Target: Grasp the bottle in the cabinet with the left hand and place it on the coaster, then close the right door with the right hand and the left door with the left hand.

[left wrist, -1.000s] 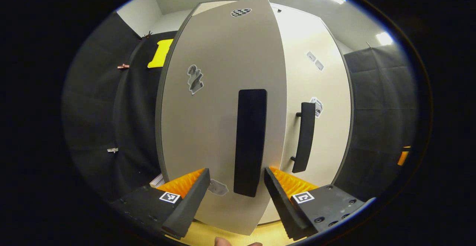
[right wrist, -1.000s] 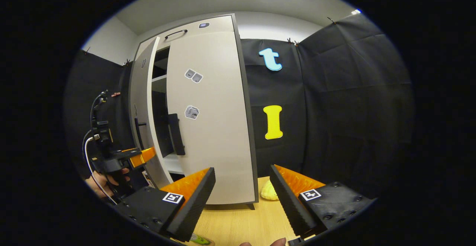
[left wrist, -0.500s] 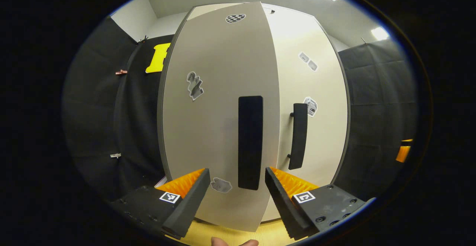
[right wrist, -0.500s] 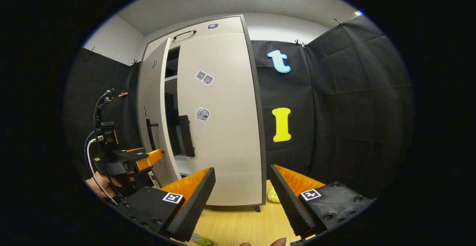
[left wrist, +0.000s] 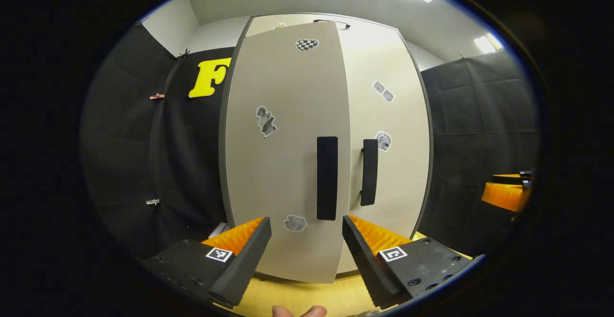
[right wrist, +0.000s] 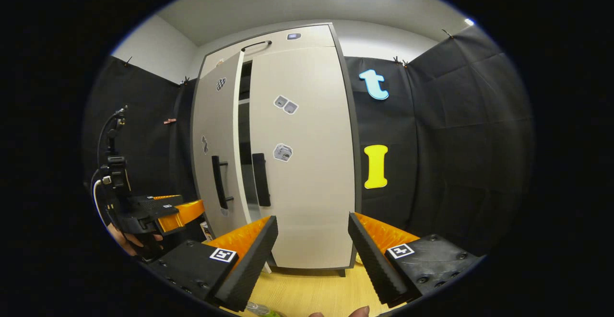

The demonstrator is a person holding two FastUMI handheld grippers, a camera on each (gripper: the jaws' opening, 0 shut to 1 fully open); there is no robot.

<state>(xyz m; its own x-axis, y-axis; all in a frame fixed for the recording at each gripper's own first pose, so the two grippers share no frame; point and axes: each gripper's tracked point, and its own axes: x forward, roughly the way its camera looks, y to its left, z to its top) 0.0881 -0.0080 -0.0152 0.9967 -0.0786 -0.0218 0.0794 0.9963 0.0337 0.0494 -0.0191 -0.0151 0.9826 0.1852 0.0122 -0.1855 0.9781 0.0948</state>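
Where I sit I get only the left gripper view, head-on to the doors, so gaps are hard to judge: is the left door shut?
Observer: No. In the right gripper view the left door stands ajar, with a dark gap between it and the right door.
Operator: Is the right door shut?
Observer: It looks so; it lies flush with the cabinet frame.
Operator: Where is my gripper?
Observer: The left gripper is in front of the left door, level with the lower end of its handle. I cannot tell whether it touches the door.
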